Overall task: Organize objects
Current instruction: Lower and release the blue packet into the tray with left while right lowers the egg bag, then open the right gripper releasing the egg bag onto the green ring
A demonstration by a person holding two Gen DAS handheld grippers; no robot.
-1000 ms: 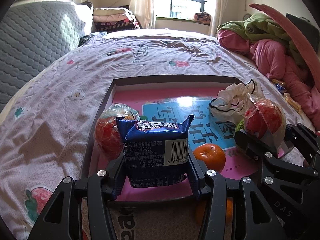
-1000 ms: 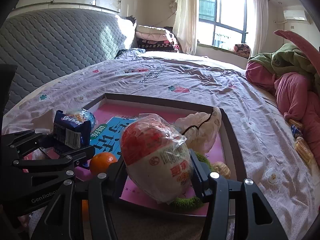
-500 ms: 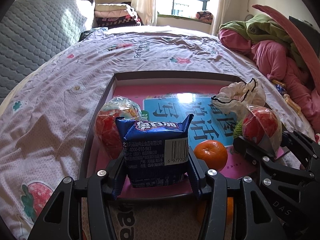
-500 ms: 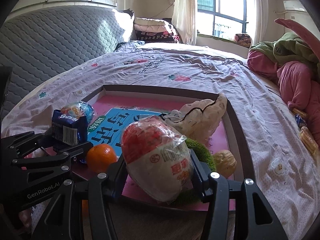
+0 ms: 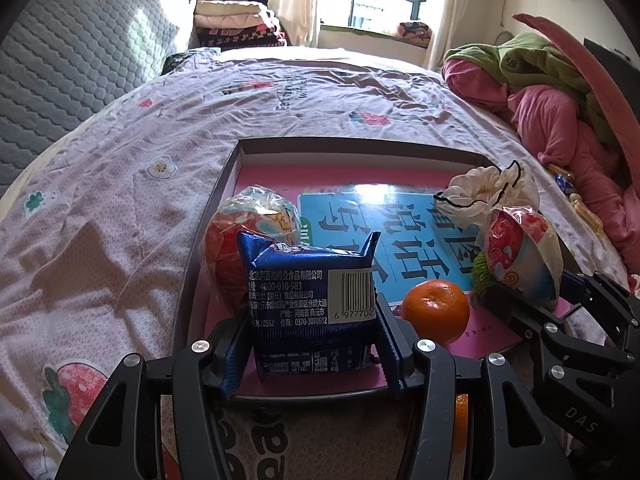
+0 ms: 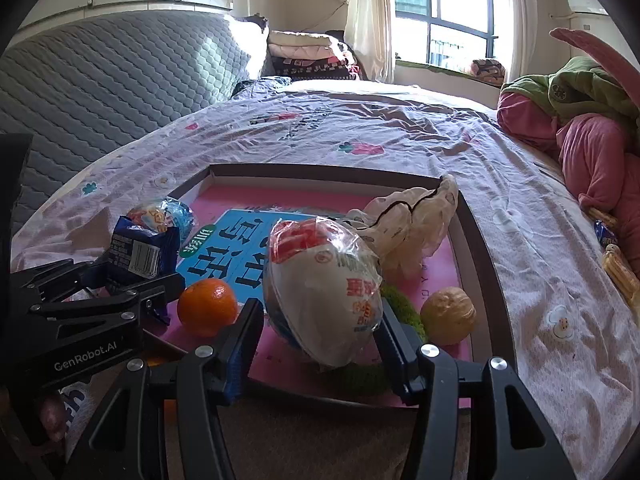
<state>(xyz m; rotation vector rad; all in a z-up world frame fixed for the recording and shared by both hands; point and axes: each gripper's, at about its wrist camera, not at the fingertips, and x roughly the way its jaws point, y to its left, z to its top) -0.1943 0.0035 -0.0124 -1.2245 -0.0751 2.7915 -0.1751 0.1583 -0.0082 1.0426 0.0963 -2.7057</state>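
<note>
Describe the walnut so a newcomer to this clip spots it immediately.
On the bed lies a shallow dark-rimmed tray with a pink floor. Look at its near right corner, just right of the green fuzzy item behind the right gripper. The walnut is the small, wrinkled tan ball there, unwrapped, unlike the smooth orange.

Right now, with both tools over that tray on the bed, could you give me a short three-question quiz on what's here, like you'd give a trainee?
1. True or false: the left tool grips a blue snack packet.
2. What does the right tool hold? A) a tangerine B) a plastic-wrapped bowl C) a walnut
3. Name the orange fruit lying between the two tools in the tray.

Key: 1 true; 2 B, the plastic-wrapped bowl; 3 the tangerine.
</note>
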